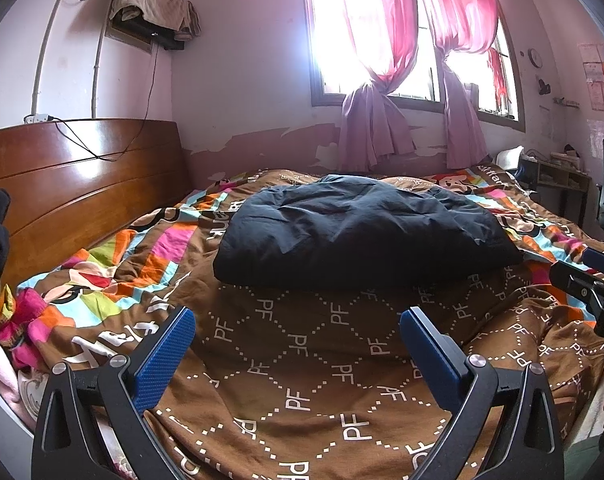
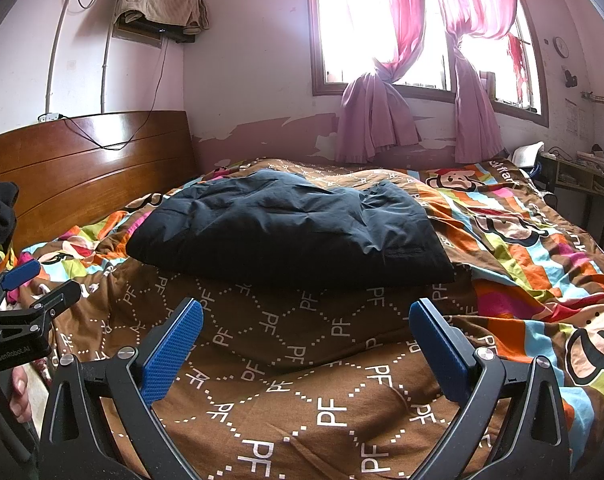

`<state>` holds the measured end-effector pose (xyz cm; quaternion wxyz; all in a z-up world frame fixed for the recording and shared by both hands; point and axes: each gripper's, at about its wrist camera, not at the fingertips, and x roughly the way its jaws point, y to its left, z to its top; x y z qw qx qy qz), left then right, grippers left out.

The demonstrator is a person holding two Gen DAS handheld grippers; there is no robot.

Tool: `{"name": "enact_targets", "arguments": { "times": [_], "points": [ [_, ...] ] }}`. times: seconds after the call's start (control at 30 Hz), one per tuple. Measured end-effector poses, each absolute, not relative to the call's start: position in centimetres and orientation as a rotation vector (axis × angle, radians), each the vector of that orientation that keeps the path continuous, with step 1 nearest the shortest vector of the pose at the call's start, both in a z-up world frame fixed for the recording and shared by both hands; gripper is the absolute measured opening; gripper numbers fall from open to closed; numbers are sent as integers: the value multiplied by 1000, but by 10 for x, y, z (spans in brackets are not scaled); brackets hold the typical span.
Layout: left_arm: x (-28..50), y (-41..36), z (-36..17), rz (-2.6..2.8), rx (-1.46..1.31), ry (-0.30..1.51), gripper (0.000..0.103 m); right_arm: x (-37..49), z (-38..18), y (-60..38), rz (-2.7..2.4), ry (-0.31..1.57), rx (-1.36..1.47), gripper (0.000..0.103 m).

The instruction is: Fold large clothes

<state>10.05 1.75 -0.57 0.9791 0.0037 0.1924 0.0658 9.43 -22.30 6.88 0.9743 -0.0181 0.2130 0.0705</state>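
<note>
Your dark padded jacket lies in a puffy, roughly rectangular bundle on the patterned quilt, toward the middle of the bed and ahead of both tools. It already looks folded over on itself, though the far side is hidden, so you cannot tell how tidy it is there.

Your left gripper has its jaws spread wide and holds nothing; your right gripper is likewise spread wide and empty. Both hover over the quilt, short of the jacket and not touching it.

Expect the jacket to be light but bulky, soft and springy, with a smooth shell that is probably slippery. A shallow pinch on the surface will likely slide off or lift only one layer. Take hold at the near edge, one gripper toward each near corner, biting deep enough to catch all the layers together. The padding will tend to puff back open, so press each fold down.
</note>
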Motion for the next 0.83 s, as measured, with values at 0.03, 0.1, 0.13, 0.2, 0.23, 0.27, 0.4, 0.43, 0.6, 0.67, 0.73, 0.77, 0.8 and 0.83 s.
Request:
{"name": "enact_targets", "arguments": {
  "times": [0.03, 0.1, 0.13, 0.2, 0.23, 0.27, 0.4, 0.43, 0.6, 0.67, 0.73, 0.77, 0.8, 0.83],
  "points": [
    [101, 15, -6, 132, 5, 393, 103, 93, 69, -223, 142, 430, -37, 102],
    [103, 18, -8, 137, -11, 413, 103, 94, 69, -223, 142, 430, -36, 102],
    [104, 17, -9, 149, -17, 423, 103, 94, 68, -223, 142, 431, -36, 102],
    [106, 19, -11, 163, -24, 441, 103, 94, 69, -223, 142, 430, -36, 102],
    [106, 17, -12, 169, -24, 445, 103, 94, 69, -222, 142, 430, -36, 102],
    [106, 19, -13, 179, -21, 445, 103, 94, 69, -222, 142, 429, -36, 102],
    [107, 18, -15, 189, -5, 452, 103, 94, 69, -222, 143, 431, -34, 102],
    [108, 18, -16, 188, -4, 457, 103, 94, 68, -222, 143, 432, -34, 102],
    [110, 16, -19, 187, 4, 471, 103, 91, 62, -217, 150, 445, -41, 102],
    [110, 16, -20, 187, 5, 473, 103, 91, 58, -215, 151, 457, -44, 102],
    [110, 15, -20, 190, 10, 473, 103, 91, 54, -214, 153, 468, -46, 102],
    [111, 15, -20, 192, 11, 473, 103, 92, 53, -214, 153, 472, -47, 102],
    [111, 15, -21, 193, 11, 474, 103, 93, 53, -213, 154, 475, -48, 102],
    [111, 15, -21, 194, 11, 475, 103, 96, 53, -213, 154, 477, -48, 102]
  ]
}}
